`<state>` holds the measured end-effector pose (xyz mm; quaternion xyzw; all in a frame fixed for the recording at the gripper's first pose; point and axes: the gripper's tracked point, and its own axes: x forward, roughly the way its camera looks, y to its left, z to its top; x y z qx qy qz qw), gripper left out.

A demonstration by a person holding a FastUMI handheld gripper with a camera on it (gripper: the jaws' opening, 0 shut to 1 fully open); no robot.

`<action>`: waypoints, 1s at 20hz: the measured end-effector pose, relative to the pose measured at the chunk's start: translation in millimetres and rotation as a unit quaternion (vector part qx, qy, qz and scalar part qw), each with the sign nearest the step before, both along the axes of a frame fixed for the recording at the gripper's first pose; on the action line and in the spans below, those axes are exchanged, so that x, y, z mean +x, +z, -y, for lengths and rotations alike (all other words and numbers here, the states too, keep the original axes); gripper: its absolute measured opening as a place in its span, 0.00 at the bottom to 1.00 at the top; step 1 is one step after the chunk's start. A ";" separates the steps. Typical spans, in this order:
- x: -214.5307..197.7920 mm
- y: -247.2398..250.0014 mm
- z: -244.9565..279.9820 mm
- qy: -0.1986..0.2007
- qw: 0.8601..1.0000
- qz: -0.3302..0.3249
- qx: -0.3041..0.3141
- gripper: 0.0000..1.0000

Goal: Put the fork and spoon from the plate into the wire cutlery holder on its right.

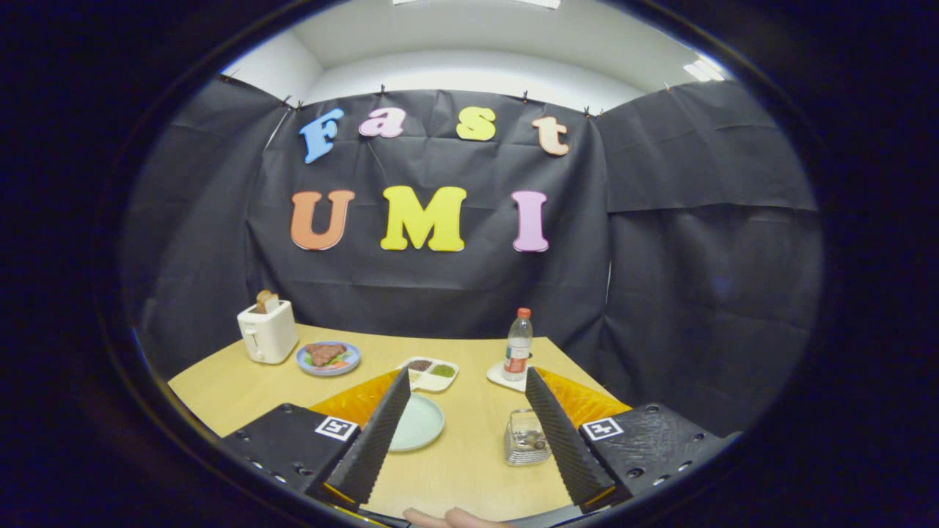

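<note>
My gripper (pixel 466 378) is held well above the wooden table, open, with a wide gap and nothing between its fingers. A pale green plate (pixel 422 425) lies on the table beside the left finger (pixel 378 433), which covers its left edge. The part of the plate that shows is bare. The wire cutlery holder (pixel 525 438) stands to the plate's right, close against the right finger (pixel 561 433). Something metallic sits low inside it, too small to make out.
At the table's back stand a white toaster (pixel 268 334) with toast in it, a blue plate of food (pixel 328 358), a white divided dish (pixel 433 372) and a bottle (pixel 519 345) on a white coaster. A person's fingertips (pixel 455 518) show below the gripper.
</note>
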<state>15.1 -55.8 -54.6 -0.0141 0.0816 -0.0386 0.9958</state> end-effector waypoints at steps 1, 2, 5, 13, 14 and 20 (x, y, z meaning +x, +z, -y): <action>-3.3 2.0 -7.9 0.006 1.000 0.004 0.004 0.95; -6.7 3.7 -14.1 0.010 1.000 0.007 0.006 0.94; -16.8 6.5 -27.8 0.018 1.000 0.011 0.000 0.94; -33.8 8.7 -49.8 0.028 0.999 0.017 -0.008 0.94; -35.3 8.7 -50.9 0.028 0.999 0.016 -0.009 0.94; -36.6 11.9 -53.4 0.027 0.999 0.022 -0.013 0.94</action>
